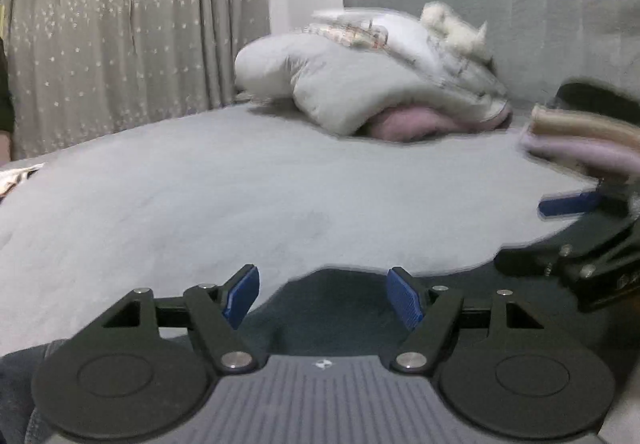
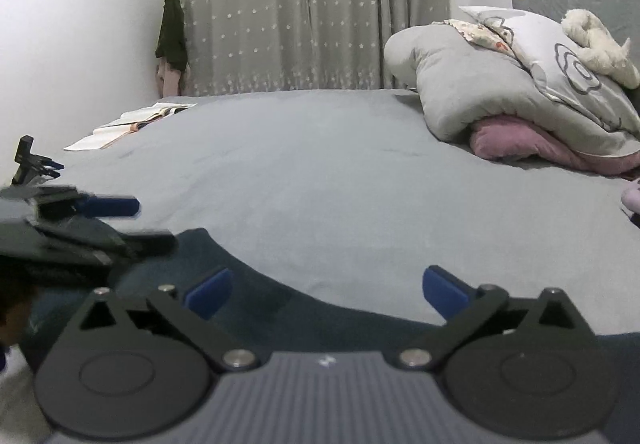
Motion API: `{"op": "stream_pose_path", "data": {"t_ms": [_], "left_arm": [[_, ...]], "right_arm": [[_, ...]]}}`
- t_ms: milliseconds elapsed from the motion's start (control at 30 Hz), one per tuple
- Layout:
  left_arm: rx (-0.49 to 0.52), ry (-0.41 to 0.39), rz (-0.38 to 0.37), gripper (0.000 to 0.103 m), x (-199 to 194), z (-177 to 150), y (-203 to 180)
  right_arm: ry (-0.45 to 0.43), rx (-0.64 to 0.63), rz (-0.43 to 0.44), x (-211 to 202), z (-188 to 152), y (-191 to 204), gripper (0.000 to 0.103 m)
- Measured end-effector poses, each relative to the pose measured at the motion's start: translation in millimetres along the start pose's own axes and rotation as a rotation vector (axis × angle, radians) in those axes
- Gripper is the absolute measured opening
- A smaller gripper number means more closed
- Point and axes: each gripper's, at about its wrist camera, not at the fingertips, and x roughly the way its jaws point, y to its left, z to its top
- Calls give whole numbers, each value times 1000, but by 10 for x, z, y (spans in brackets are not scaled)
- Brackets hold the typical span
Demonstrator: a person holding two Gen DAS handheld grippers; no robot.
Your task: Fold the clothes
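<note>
Item: one dark navy garment (image 2: 256,286), lying at the near edge of the bed (image 1: 280,180), directly beneath both claws; I judge it laid there for folding. Left claw (image 1: 322,296): open, nothing between the pads. Right claw (image 2: 328,290): open wide, likewise empty. I read both as poised over the cloth's edge to take hold. One folded stack (image 1: 580,144), beige over lilac, near the bed's right side, presumably finished work. One heaped duvet (image 2: 500,84) over one pink blanket (image 2: 520,148) by the headboard. One open book (image 2: 132,122) far left.
</note>
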Motion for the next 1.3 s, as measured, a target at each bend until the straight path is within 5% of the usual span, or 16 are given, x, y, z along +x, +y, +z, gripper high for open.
{"op": "stream_pose_path", "data": {"t_ms": [100, 333, 533, 900, 1133, 1300], "left_arm": [[52, 51, 18, 78, 96, -175, -37], [3, 45, 1, 86, 50, -310, -3], [-71, 44, -44, 87, -58, -437, 174], [-64, 39, -37, 88, -32, -536, 141], [-30, 105, 23, 89, 35, -313, 8], [52, 57, -17, 85, -79, -121, -310]], "right_arm": [[1, -15, -10, 161, -58, 110, 103], [116, 43, -66, 427, -297, -147, 103], [105, 62, -92, 240, -410, -567, 103], [89, 54, -202, -266, -645, -1507, 103], [76, 142, -437, -548, -716, -2094, 103], [56, 97, -463, -605, -677, -1951, 103]]}}
